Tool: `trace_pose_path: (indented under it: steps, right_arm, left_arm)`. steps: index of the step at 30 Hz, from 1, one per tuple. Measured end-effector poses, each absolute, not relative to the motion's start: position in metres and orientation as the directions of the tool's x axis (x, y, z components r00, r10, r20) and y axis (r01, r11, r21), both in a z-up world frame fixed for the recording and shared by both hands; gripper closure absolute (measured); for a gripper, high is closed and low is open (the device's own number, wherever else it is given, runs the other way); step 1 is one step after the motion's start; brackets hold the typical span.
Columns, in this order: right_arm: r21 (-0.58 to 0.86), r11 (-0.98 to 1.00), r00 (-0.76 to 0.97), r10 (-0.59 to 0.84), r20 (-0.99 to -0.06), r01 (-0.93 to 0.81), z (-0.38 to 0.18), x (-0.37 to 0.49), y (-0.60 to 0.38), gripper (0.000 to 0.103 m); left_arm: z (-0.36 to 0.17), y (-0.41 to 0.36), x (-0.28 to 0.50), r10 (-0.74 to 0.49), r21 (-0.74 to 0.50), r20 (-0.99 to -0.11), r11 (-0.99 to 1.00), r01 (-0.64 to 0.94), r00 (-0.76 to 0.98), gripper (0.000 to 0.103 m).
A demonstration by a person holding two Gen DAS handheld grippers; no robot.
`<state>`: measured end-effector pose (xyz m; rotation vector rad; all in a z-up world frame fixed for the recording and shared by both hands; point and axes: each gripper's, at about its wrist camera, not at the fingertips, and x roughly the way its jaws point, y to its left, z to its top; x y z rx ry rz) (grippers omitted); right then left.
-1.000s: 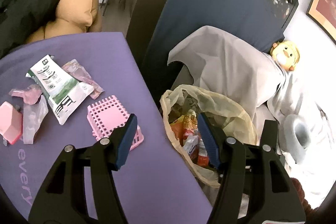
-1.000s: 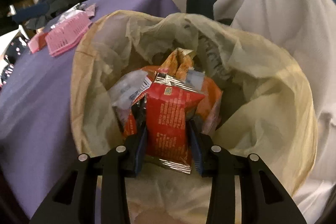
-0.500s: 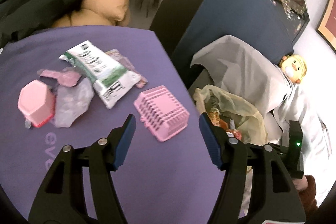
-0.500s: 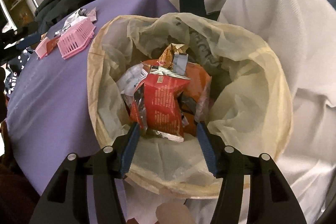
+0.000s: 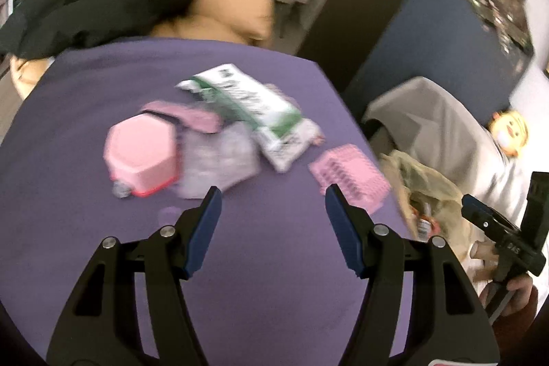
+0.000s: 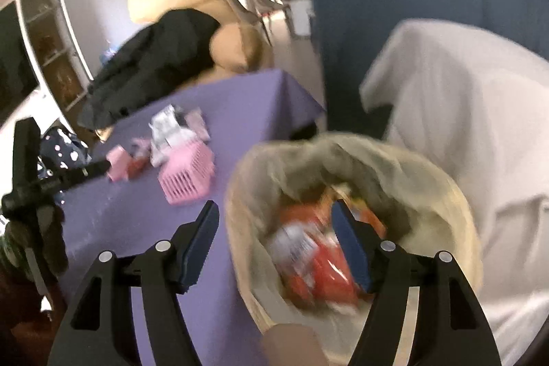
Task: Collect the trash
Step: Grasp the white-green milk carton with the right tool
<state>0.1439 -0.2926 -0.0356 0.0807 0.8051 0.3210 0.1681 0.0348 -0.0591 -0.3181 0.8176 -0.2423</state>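
Now the green-white wrapper (image 5: 247, 112) lies on the bench (image 5: 274, 280), long axis running away from the bag (image 6: 360, 167) toward the basket (image 5: 350, 174). Left tongs (image 5: 272, 201) wide, empty; right tongs (image 6: 274, 215) wide, empty, over the bag's rim.

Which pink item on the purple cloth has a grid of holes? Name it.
The pink basket, lying upside down nearest the trash bag. The pink hexagonal box, farther left, has smooth solid faces.

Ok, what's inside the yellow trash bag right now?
Inside the trash bag: a red snack wrapper, a whitish wrapper and orange packaging. Anything beneath is covered.
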Motion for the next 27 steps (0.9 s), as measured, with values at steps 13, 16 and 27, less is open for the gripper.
trace_pose_path:
  steps: [13,16,27]
  right_arm:
    - [0.055,0.915,0.579,0.298,-0.759,-0.399,-0.029,0.241,-0.169,0.039]
    - [0.034,0.890,0.535,0.304,-0.789,-0.455,-0.036,0.267,-0.131,0.039]
    - [-0.007,0.805,0.413,0.296,-0.861,-0.593,-0.059,0.343,-0.030,0.039]
  left_arm:
    - [-0.054,0.105,0.192,-0.226,-0.313,-0.632,0.950,0.023,0.741,0.043]
    - [-0.052,0.122,0.211,-0.214,-0.285,-0.641,0.958,0.030,0.737,0.043]
    - [-0.059,0.167,0.246,-0.248,-0.275,-0.648,0.958,0.082,0.720,0.043]
